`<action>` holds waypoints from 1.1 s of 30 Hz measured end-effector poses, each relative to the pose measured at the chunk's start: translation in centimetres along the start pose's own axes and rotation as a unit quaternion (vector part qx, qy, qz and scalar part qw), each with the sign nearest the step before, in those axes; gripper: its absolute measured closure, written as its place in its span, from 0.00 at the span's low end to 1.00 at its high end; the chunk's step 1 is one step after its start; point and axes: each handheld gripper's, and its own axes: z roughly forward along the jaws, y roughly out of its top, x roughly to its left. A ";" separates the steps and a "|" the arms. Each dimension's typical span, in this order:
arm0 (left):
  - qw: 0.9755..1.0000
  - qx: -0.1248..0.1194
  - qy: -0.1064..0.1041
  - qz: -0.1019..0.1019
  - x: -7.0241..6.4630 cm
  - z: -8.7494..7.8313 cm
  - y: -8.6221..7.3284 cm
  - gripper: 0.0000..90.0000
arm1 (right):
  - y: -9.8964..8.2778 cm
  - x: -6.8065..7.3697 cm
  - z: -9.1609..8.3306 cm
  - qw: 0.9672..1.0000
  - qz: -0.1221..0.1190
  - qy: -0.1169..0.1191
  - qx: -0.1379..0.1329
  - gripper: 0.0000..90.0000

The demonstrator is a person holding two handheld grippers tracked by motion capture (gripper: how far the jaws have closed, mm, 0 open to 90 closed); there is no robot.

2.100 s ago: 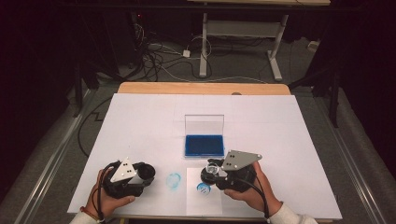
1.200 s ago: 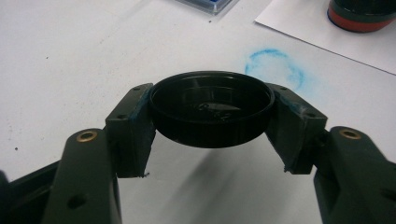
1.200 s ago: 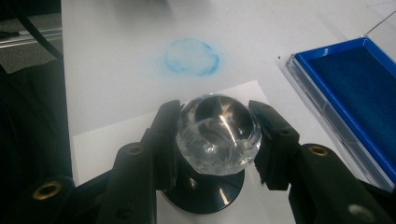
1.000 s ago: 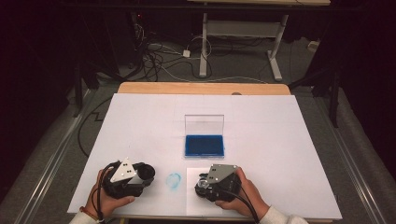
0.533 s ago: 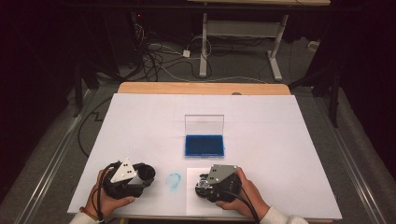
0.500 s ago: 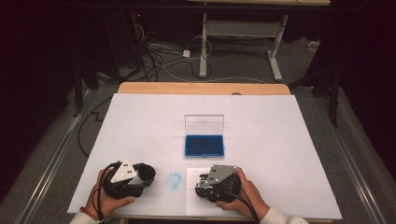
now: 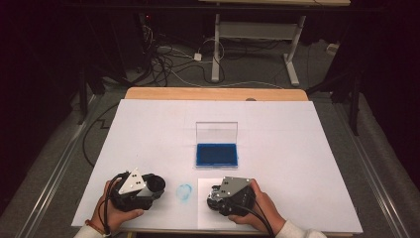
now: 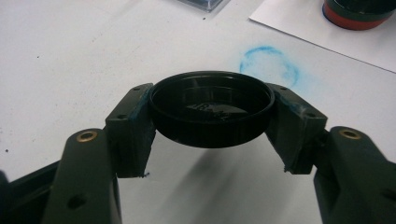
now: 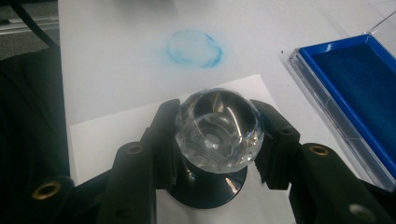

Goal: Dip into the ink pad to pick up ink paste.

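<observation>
The white surface [image 7: 297, 148] carried an open blue ink pad [image 7: 216, 154] near its middle. A white sheet of paper [image 7: 205, 187] lay at the near edge, with a blue ring-shaped ink mark [image 7: 184, 191] just beside it. The left hand-held gripper [image 8: 211, 109] was clamped on a round black cap [image 8: 211, 105], held above the surface. The right hand-held gripper [image 9: 217, 135] gripped a stamp [image 9: 218, 130] by its clear knob, its dark base standing on the paper.
</observation>
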 end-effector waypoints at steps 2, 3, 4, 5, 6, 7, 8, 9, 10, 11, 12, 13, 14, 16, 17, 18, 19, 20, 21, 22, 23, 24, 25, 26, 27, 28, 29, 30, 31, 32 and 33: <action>1.000 0.000 0.000 0.000 0.0 0.0 0.0 0.41 | 0.1 0.2 0.0 1.000 -0.008 -0.006 0.004 0.63; 1.000 0.000 0.000 0.000 0.0 0.0 0.0 0.41 | 0.1 0.1 0.0 1.000 -0.007 -0.005 0.006 0.63; 1.000 0.000 0.000 0.000 0.0 0.0 0.0 0.41 | 0.1 0.1 0.0 1.000 -0.009 -0.007 0.005 0.63; 1.000 0.001 0.000 0.000 0.0 0.0 0.0 0.41 | 0.1 0.1 0.0 1.000 -0.009 -0.007 0.004 0.63; 1.000 0.000 0.000 0.000 0.0 0.0 0.0 0.41 | 0.0 0.1 0.0 1.000 -0.008 -0.004 0.004 0.63; 1.000 -0.001 0.000 -0.001 0.0 0.0 0.0 0.41 | 0.1 0.1 0.0 1.000 -0.006 -0.004 0.005 0.63; 1.000 -0.001 0.001 -0.002 0.0 0.0 0.0 0.41 | 0.1 0.1 0.0 1.000 -0.004 -0.005 0.004 0.63; 1.000 -0.002 0.001 -0.002 0.1 -0.1 0.0 0.41 | 0.1 0.0 -0.1 1.000 0.000 -0.003 0.002 0.63; 1.000 -0.003 0.001 -0.002 0.1 -0.1 0.0 0.41 | 0.1 -0.2 -0.1 1.000 0.005 0.002 0.000 0.63; 1.000 -0.004 0.001 -0.003 0.1 -0.1 0.0 0.41 | 0.1 -0.4 -0.3 1.000 0.011 0.013 -0.003 0.63; 1.000 -0.003 0.002 -0.003 0.2 -0.1 0.0 0.41 | 0.2 -0.7 -0.6 0.999 0.023 0.020 -0.014 0.63; 1.000 -0.003 0.002 -0.003 0.2 -0.1 0.0 0.41 | 0.3 -0.8 -0.9 0.999 0.030 0.019 -0.021 0.63; 1.000 -0.003 0.002 -0.003 0.2 -0.1 0.0 0.41 | 0.4 -1.0 -1.2 0.999 0.028 0.013 -0.023 0.63; 1.000 -0.003 0.001 -0.003 0.1 -0.1 0.0 0.41 | 0.6 -1.3 -1.8 0.999 0.032 0.001 -0.036 0.63; 1.000 -0.003 0.001 -0.002 0.1 0.0 0.0 0.41 | 0.7 -1.5 -2.1 0.999 0.034 -0.003 -0.040 0.63; 1.000 -0.003 0.001 -0.002 0.1 0.0 0.0 0.41 | 0.7 -1.6 -2.3 0.998 0.035 -0.008 -0.045 0.63; 1.000 -0.003 0.001 -0.002 0.0 0.0 0.0 0.41 | 0.7 -1.7 -2.6 0.998 0.037 -0.013 -0.049 0.63; 1.000 -0.003 0.001 -0.002 0.0 -0.1 0.1 0.41 | 0.8 -1.8 -2.9 0.998 0.036 -0.017 -0.053 0.63; 1.000 -0.004 0.001 -0.001 0.0 0.0 0.1 0.41 | 0.9 -2.0 -3.2 0.998 0.034 -0.022 -0.056 0.63; 1.000 -0.003 -0.001 -0.001 0.0 0.0 0.1 0.41 | 0.9 -2.2 -3.5 0.997 0.038 -0.027 -0.062 0.63; 1.000 -0.003 -0.001 -0.001 -0.1 0.0 0.1 0.41 | 0.9 -2.4 -3.9 0.997 0.039 -0.029 -0.068 0.63; 1.000 -0.001 -0.002 0.000 -0.1 0.1 0.1 0.41 | 0.9 -2.6 -4.3 0.996 0.042 -0.032 -0.072 0.63; 1.000 -0.001 -0.002 0.001 -0.1 0.1 0.2 0.41 | 0.9 -2.9 -4.6 0.995 0.046 -0.037 -0.077 0.63; 1.000 -0.002 -0.003 0.001 -0.2 0.2 0.2 0.41 | 0.9 -3.2 -5.0 0.995 0.049 -0.043 -0.081 0.63; 1.000 -0.002 -0.004 0.000 -0.2 0.2 0.2 0.41 | 0.8 -3.5 -5.3 0.994 0.054 -0.048 -0.084 0.63; 1.000 -0.002 -0.004 0.000 -0.2 0.2 0.2 0.41 | 0.7 -3.7 -5.7 0.993 0.058 -0.053 -0.088 0.63; 1.000 -0.002 -0.004 0.000 -0.2 0.2 0.2 0.41 | 0.6 -4.0 -6.1 0.992 0.062 -0.055 -0.092 0.63; 1.000 -0.002 -0.005 0.000 -0.1 0.2 0.2 0.41 | 0.5 -4.2 -6.4 0.992 0.063 -0.059 -0.096 0.63; 1.000 -0.002 -0.005 0.000 -0.1 0.2 0.2 0.41 | 0.4 -4.5 -6.7 0.991 0.068 -0.066 -0.099 0.63; 1.000 -0.002 -0.005 0.000 -0.1 0.2 0.2 0.41 | 0.3 -4.7 -7.0 0.990 0.072 -0.069 -0.102 0.63; 1.000 -0.001 -0.005 0.000 -0.1 0.2 0.1 0.41 | 0.3 -5.0 -7.2 0.989 0.075 -0.069 -0.105 0.63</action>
